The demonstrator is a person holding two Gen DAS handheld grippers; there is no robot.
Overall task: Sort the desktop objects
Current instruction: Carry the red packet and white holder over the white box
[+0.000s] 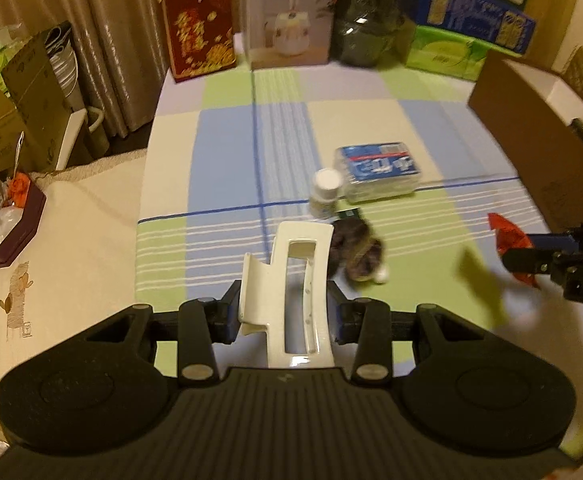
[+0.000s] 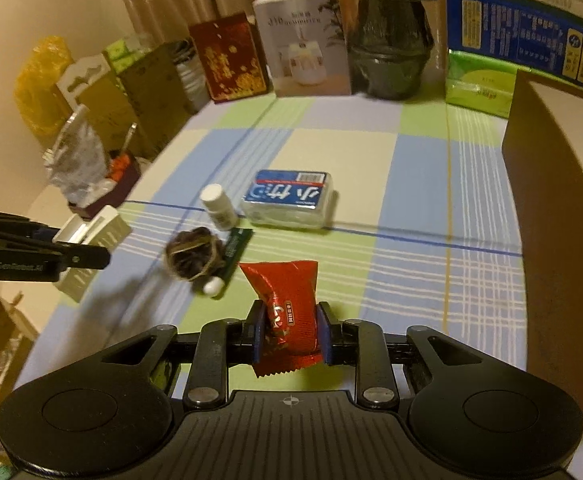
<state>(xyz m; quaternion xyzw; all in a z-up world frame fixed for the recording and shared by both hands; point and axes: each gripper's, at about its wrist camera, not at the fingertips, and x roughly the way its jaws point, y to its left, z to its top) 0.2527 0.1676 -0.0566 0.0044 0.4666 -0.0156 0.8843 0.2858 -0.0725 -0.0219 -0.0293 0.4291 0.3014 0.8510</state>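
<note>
Hair clip (image 1: 287,284) sits clamped in the left gripper (image 1: 285,312); only the right wrist view shows the right gripper (image 2: 289,330) squeezing the red packet (image 2: 287,304).

- Left gripper (image 1: 285,312): tilted steeply downward, jaws clamped on a white hair claw (image 1: 287,280).
- Right gripper (image 2: 289,330), at its 3 o'clock: angled down, pads squeezing a red packet (image 2: 287,300).

Glossy white plastic on the hair claw (image 1: 287,292), smooth and catching the light, against the matt black plastic of the left gripper (image 1: 285,312). The red snack packet (image 2: 287,312) is shiny crinkled foil; under everything lies a soft woven checked tablecloth (image 1: 227,152), and the brown box (image 2: 551,220) looks like matt cardboard.
</note>
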